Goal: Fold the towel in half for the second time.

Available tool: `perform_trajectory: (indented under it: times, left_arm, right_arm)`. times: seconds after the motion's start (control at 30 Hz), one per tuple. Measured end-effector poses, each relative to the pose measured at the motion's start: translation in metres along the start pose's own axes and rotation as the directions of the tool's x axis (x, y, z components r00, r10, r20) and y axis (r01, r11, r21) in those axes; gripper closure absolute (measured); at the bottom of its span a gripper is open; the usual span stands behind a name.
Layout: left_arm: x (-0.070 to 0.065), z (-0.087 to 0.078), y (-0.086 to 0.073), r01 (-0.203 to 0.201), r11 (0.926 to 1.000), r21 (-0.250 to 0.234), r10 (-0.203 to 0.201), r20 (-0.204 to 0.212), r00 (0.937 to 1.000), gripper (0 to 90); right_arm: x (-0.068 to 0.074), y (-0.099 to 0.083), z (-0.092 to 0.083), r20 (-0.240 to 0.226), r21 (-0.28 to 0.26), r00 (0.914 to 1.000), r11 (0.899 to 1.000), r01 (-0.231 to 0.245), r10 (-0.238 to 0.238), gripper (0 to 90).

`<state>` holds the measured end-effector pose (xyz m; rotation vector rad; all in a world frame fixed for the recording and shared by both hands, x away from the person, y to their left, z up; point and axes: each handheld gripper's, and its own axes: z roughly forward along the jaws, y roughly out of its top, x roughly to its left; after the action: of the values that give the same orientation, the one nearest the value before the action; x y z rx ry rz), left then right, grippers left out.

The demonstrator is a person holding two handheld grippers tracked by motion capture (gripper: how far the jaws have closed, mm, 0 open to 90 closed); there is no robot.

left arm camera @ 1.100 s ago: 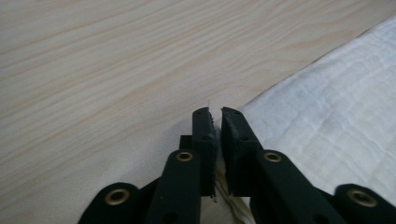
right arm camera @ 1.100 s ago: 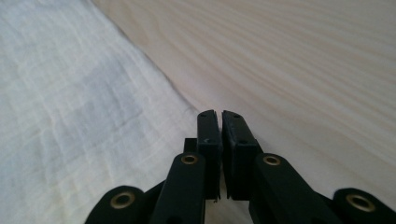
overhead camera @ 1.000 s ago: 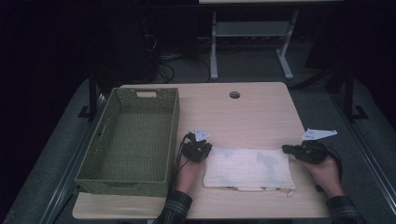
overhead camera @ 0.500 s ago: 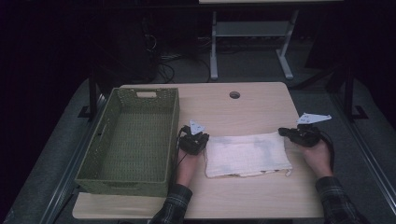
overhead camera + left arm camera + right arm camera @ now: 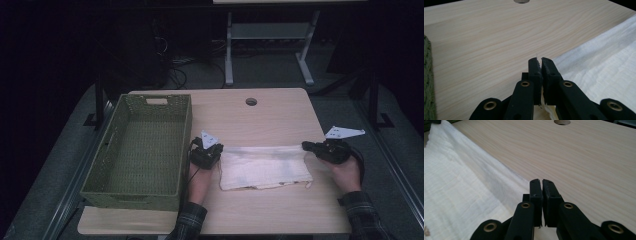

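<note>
**White cloth stretched between two clamped grippers**

High view: pale wooden table (image 5: pixel 260 115) with a round hole (image 5: pixel 251 101) near its far edge. On the left part, a green woven basket (image 5: pixel 120 175), long side running away from the camera. To its right, a white cloth (image 5: pixel 265 167) lying flat, its far edge pulled taut into a straight line. At the far left corner of the cloth, just beside the basket, the left gripper (image 5: pixel 216 154), held in a hand (image 5: pixel 199 180) with a plaid sleeve. At the far right corner, the right gripper (image 5: pixel 306 146), held in the other hand (image 5: pixel 345 175). Both grippers at about the same depth on the table, well apart, the cloth spanning between them.

Left gripper view: two black jaws pressed together, white fabric pinched between them and peeking out at the tips and below. Cloth (image 5: pixel 604 67) spreading away to the right over the wood. Sliver of basket (image 5: pixel 427 82) at the left edge.

Right gripper view: jaws closed tight on the cloth corner, a thin seam between the pads. Cloth (image 5: pixel 456 187) spreading away to the left, lightly wrinkled, a raised fold along its far edge. Hole in the table (image 5: pixel 562 122) at the top.
</note>
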<state>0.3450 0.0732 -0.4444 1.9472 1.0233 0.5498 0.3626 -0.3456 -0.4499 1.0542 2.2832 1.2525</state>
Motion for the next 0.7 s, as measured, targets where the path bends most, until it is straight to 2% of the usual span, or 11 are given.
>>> perform_trajectory:
  times: [0.17, 0.23, 0.47, 0.7]
  left_arm:
    - [-0.005, -0.007, -0.004, -0.010, 0.9999, -0.010, 0.010, -0.005, 0.9999, 86.0]
    - [-0.007, -0.010, -0.006, -0.002, 0.9998, -0.022, 0.002, 0.002, 1.0000, 86.0]
    - [-0.017, -0.021, -0.011, -0.025, 0.9991, -0.035, 0.025, 0.023, 0.9994, 86.0]
    - [-0.023, -0.029, -0.019, -0.037, 0.9987, -0.034, 0.038, 0.038, 0.9985, 85.9]
  right_arm:
    - [0.006, -0.001, -0.005, -0.001, -0.003, 1.0000, 1.000, 0.000, 0.000, 86.4]
    - [0.007, -0.003, -0.008, -0.004, -0.007, 1.0000, 1.000, -0.001, 0.001, 86.3]
    - [0.012, -0.013, -0.018, -0.020, -0.008, 0.9997, 1.000, -0.013, 0.012, 86.3]
    - [0.021, -0.020, -0.024, -0.027, 0.011, 0.9996, 1.000, 0.012, -0.012, 86.2]
